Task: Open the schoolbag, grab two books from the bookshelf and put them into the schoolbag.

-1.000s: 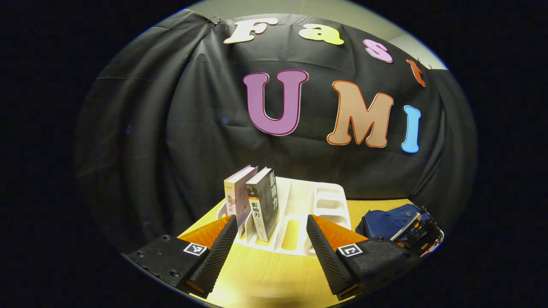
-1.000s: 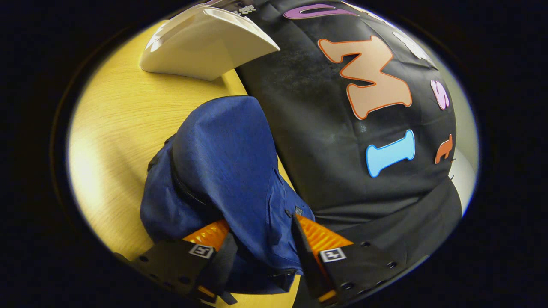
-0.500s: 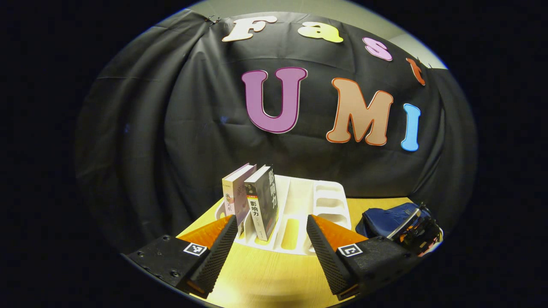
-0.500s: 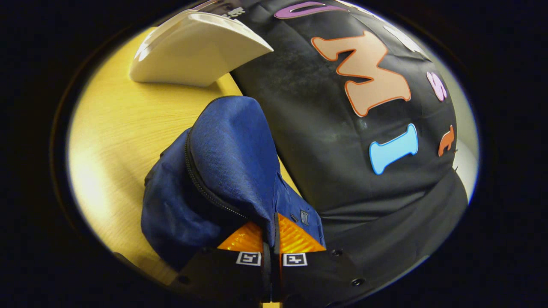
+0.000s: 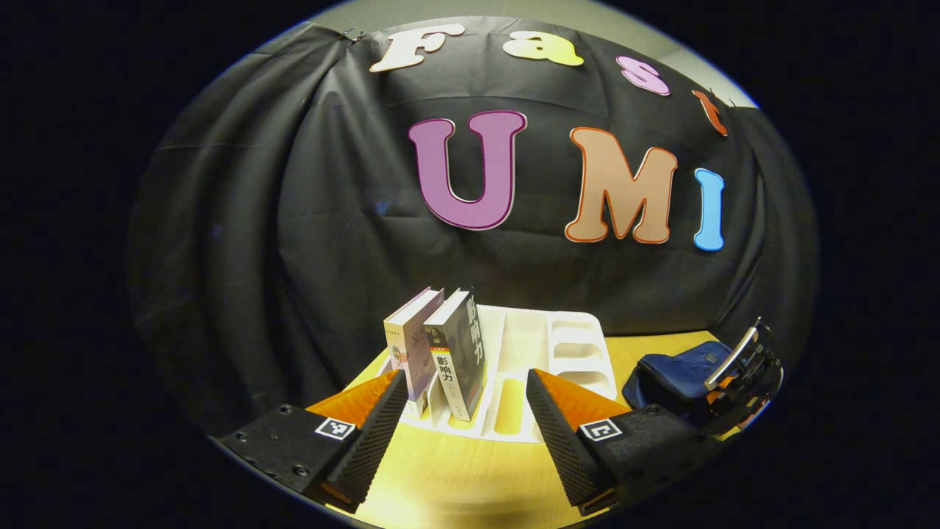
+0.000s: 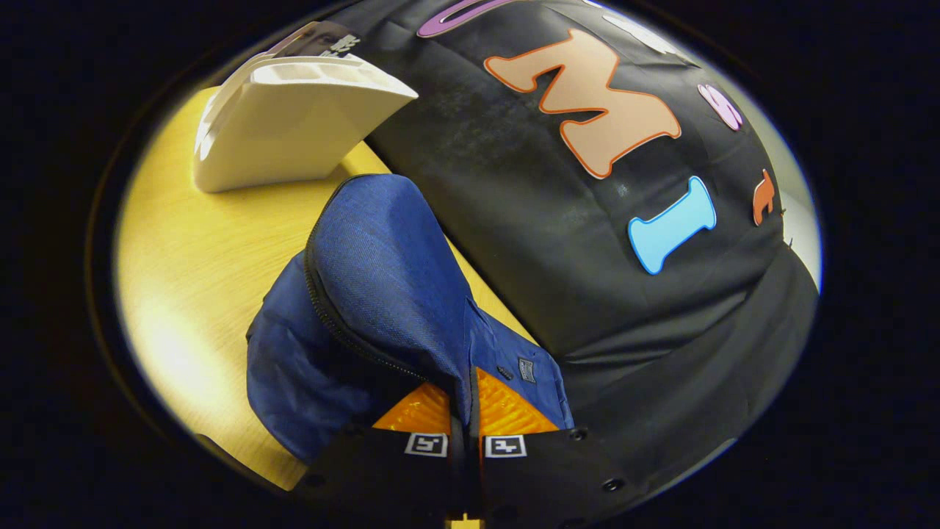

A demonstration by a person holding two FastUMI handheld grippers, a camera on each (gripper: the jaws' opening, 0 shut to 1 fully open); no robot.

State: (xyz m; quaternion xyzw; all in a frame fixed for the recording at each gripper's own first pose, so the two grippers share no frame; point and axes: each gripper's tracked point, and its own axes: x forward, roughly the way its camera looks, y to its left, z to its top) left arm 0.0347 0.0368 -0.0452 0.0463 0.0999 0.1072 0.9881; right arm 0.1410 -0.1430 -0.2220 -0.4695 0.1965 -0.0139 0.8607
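the schoolbag flap (image 6: 389, 294) is now clenched by the right gripper (image 6: 464, 411) and lifted; the left gripper (image 5: 466, 419) is held released before the books (image 5: 440, 353).

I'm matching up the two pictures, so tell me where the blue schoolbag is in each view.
Left gripper view: schoolbag at lower right on the table, right of the white bookshelf, with the right hand-held gripper on it.
Right gripper view: schoolbag at centre, its flap pinched between the fingers at the bottom.
Shared landmark: the bookshelf, upper left in this view.
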